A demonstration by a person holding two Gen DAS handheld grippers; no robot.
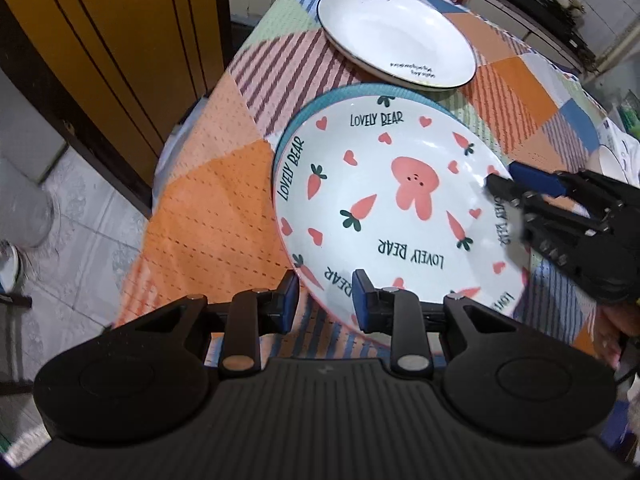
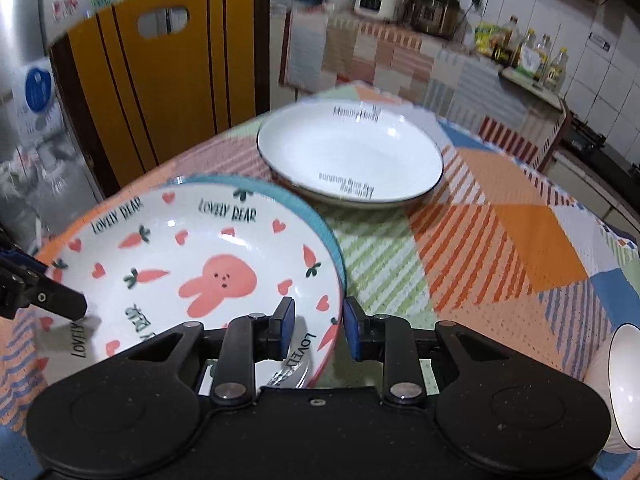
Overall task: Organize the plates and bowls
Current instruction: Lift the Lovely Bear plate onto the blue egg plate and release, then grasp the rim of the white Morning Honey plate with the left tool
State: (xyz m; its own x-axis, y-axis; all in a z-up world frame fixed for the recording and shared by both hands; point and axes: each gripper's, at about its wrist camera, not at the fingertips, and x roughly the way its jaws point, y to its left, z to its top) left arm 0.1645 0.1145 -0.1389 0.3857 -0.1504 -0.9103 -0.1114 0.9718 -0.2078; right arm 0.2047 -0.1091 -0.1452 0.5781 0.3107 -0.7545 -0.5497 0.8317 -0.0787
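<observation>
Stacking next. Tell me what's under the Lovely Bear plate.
Under the Lovely Bear plate, a blue-rimmed dish shows only as a crescent at the far edge; the rest is covered. Both sit on the patchwork tablecloth.

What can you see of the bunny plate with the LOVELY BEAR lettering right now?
The bunny plate is a round, shallow dish, glossy white like glazed ceramic, printed with a pink rabbit, carrots, hearts and black lettering. Its outer rim looks pink. It sits stacked on a blue-rimmed plate on the patchwork tablecloth. Both grippers straddle its rim: the left gripper at one edge, the right gripper at the opposite one. Whether their pads press it is unclear.
</observation>
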